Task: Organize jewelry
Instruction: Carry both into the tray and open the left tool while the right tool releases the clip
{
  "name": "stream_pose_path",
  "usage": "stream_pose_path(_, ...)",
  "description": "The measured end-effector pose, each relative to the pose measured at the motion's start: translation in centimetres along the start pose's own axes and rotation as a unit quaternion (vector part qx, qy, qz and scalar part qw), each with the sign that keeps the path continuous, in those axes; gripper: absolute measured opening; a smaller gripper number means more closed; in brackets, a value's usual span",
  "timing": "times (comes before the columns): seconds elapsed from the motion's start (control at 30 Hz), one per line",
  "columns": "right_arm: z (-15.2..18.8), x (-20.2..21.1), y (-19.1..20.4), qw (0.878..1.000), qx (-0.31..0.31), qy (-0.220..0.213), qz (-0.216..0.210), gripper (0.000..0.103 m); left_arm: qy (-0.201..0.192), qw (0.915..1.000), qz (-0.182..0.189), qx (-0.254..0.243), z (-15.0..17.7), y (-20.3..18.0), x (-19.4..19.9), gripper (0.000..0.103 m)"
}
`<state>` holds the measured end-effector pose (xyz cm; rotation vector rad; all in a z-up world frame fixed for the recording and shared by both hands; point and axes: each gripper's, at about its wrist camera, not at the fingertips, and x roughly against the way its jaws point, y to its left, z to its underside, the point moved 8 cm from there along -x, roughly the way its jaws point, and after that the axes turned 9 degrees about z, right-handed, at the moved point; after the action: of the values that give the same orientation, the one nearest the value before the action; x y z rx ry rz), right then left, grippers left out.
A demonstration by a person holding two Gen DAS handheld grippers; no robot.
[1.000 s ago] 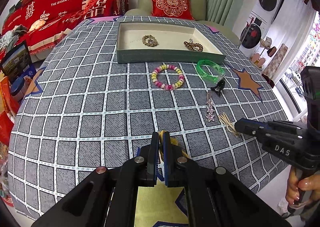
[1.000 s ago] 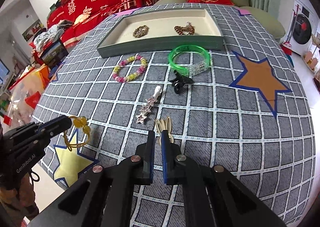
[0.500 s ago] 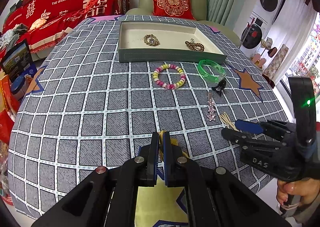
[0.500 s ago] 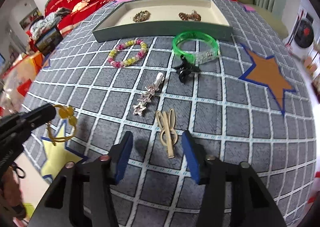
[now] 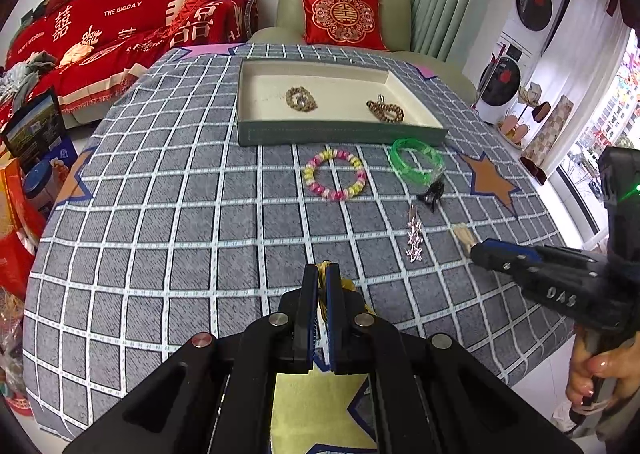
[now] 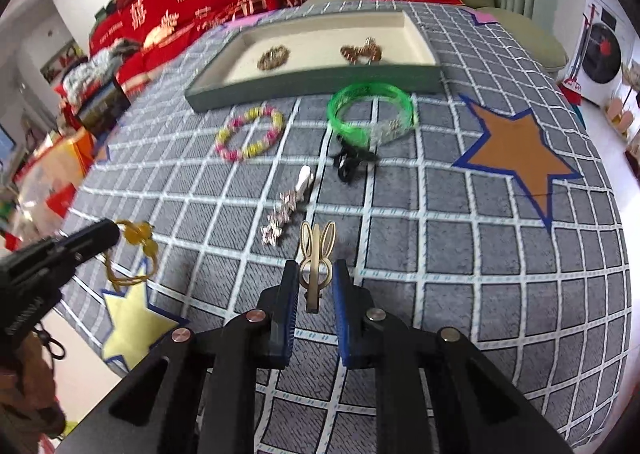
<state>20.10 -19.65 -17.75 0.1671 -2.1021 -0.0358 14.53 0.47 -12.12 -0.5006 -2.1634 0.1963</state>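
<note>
right tool [image 6: 314, 280]: closing, pads astride beige rabbit-ear clip [image 6: 316, 254], not yet pressing | clip on table [image 6: 460, 274], long axis along fingers | left tool [image 5: 319, 286]: pinching gold hair tie [image 6: 134, 254]

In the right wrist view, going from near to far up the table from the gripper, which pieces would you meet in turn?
Beige rabbit-ear clip → silver star clip → black claw clip → green bangle → tray.
</note>
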Motion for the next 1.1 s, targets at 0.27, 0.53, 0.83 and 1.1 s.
stream_pose_path(0.27, -4.8, 3.2, -0.4, 0.999, -0.005, -0.047, -0.007, 0.018, -0.030, 0.9993, 0.001, -0.023, -3.9, -0.9, 1.5, 0.015)
stream_pose_path(0.53, -10.3, 4.3, -1.6, 0.997, 0.005, -0.071, 0.006, 0.018, -0.054, 0.9973, 0.000, -0.051, -9.2, -1.7, 1.8, 0.015)
stream_pose_path(0.83, -18.2, 3.0, -2.6, 0.997, -0.004, -0.081, -0.003, 0.018, -0.072, 0.9951, -0.011, -0.068, -16.4, -1.5, -0.6, 0.015)
stream_pose_path(1.1, -22.2, -2.1, -1.2, 0.998, 0.002, -0.063, -0.019, 0.018, -0.044, 0.9972, -0.028, -0.053, -19.8, 0.8, -7.6, 0.015)
